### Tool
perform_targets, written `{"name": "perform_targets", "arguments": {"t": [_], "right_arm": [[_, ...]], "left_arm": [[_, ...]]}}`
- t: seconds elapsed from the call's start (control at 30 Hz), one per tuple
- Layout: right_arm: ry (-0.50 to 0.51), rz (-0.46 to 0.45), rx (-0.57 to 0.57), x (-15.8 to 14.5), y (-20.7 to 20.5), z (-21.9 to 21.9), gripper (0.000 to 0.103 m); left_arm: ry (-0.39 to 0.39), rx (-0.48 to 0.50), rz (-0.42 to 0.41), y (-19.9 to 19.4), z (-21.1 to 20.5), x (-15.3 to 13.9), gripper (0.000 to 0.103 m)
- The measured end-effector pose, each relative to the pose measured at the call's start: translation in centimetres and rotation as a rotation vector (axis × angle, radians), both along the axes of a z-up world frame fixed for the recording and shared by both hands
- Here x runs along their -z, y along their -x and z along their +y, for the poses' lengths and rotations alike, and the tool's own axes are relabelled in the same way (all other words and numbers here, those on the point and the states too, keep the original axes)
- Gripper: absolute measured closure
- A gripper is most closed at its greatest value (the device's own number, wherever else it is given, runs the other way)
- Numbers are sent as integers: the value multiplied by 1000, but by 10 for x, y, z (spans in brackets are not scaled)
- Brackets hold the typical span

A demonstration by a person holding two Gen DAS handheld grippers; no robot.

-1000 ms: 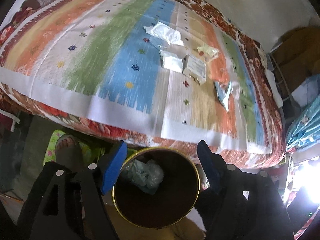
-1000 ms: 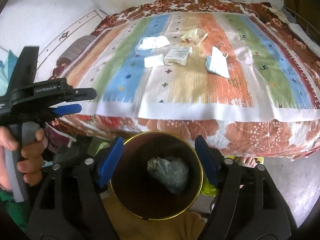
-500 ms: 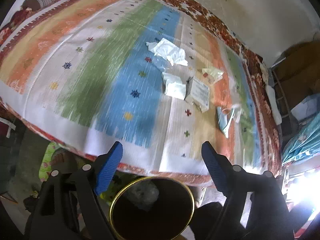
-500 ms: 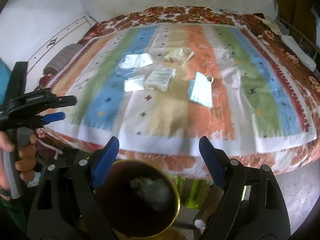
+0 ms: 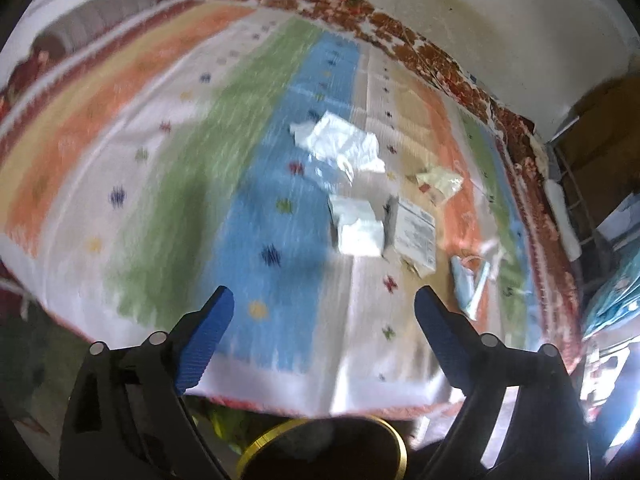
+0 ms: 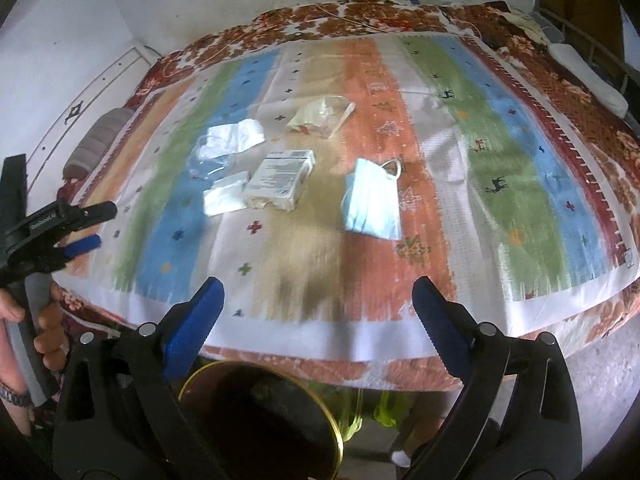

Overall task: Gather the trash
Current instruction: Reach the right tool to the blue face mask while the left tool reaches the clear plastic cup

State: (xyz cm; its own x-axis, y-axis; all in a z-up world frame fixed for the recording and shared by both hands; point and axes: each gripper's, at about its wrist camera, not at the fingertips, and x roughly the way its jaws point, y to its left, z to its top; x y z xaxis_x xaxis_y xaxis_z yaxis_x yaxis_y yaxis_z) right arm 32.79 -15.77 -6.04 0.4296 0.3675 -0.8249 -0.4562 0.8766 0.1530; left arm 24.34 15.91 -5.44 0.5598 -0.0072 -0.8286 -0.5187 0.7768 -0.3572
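Several pieces of trash lie on the striped bedspread: a crumpled white tissue, a folded white tissue, a small white carton, a clear wrapper and a blue face mask. The brown bin with a gold rim stands below the bed's near edge. My left gripper and my right gripper hover over the bed's near edge, jaws opening wide, with nothing between them.
A grey bolster lies at the bed's far left end. A hand holds the left gripper at the left edge of the right wrist view. A white wall runs behind the bed. Furniture and a blue cloth crowd the right side.
Both grippers have moved from over the bin forward over the bed's near edge, and their jaws have spread wider. The bin has slid to the bottom of both views.
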Motion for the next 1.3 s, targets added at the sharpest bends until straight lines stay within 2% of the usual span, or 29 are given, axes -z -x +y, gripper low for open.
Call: {"name": "perform_targets", "arguments": {"t": [0.13, 0.27, 0.4, 0.57, 0.77, 0.97, 1.13, 1.23, 1.3], "right_arm": [[21, -13, 16, 12, -16, 3, 9], [57, -68, 10, 24, -29, 11, 9], [43, -98, 6, 29, -43, 14, 9], [47, -80, 9, 41, -61, 14, 9], [36, -51, 26, 54, -83, 13, 9], [53, -25, 32, 69, -106, 18, 19], [57, 1, 33, 80, -121, 23, 33], [66, 9, 20, 85, -128, 29, 41], [75, 13, 10, 89, -130, 33, 44]], "left_arm": [[-77, 25, -12, -19, 8, -3, 10], [-45, 11, -7, -36, 24, 5, 8], [-14, 10, 4, -54, 34, 19, 7], [-25, 48, -8, -75, 38, 31, 7], [16, 39, -36, -95, 59, 49, 7], [24, 44, -47, -113, 77, 69, 7], [90, 38, -101, -128, 81, 77, 8], [78, 78, -92, -143, 74, 83, 9], [36, 111, -75, -153, 69, 87, 9]]}}
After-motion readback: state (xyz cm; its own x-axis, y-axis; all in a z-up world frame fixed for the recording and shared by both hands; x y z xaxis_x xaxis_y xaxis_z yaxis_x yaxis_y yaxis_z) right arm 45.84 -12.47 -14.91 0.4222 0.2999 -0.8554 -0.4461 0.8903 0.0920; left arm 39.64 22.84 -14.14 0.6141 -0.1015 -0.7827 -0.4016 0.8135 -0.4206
